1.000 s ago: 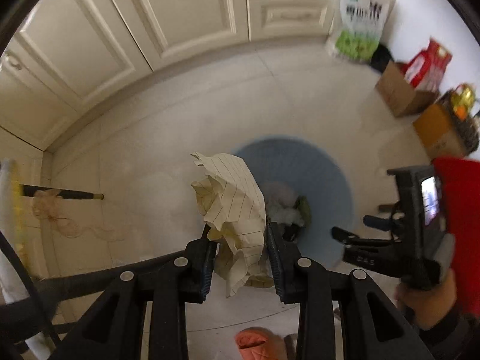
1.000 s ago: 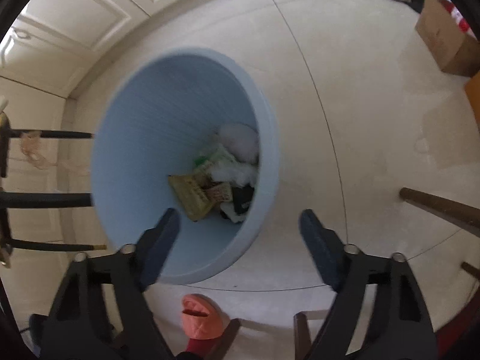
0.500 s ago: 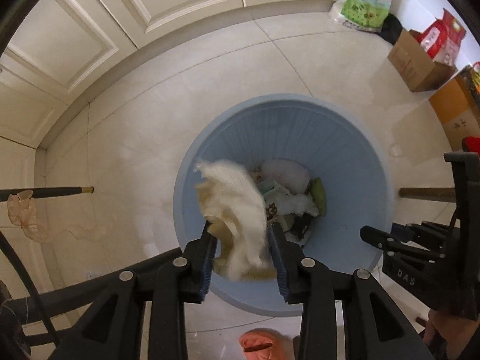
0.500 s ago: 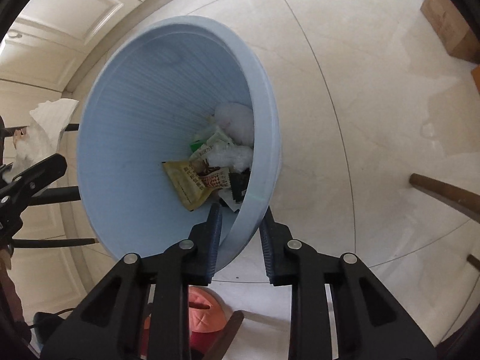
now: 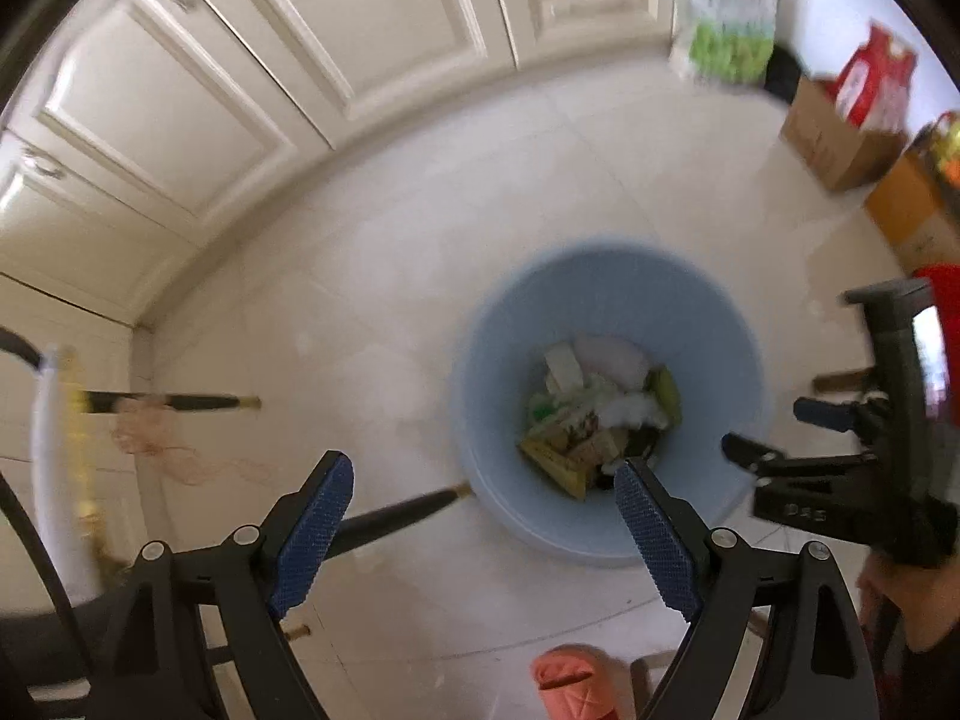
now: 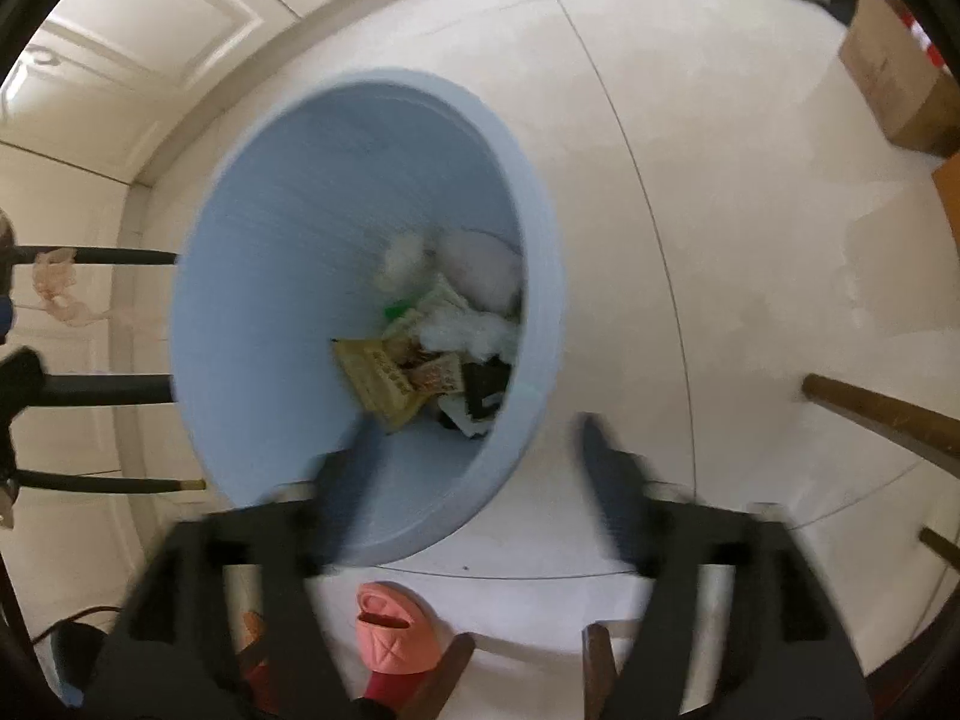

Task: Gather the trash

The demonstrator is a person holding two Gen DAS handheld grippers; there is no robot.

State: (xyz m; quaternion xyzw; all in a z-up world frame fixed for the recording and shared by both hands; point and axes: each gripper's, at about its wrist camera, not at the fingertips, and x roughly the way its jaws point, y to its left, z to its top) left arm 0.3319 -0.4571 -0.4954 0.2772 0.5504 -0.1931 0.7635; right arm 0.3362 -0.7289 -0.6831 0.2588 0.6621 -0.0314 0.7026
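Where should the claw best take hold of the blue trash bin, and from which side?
Probably the near rim of the blue trash bin, from above, one finger inside and one outside: the wall is thin, upright and open-topped, and the right claw hangs above that edge.

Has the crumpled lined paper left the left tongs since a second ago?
Yes. The left tongs are open with nothing between them; a pale sheet now lies among the trash inside the blue bin, likely that paper.

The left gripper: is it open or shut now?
Open. The left gripper has its blue fingers spread wide with nothing between them, above the floor beside the bin.
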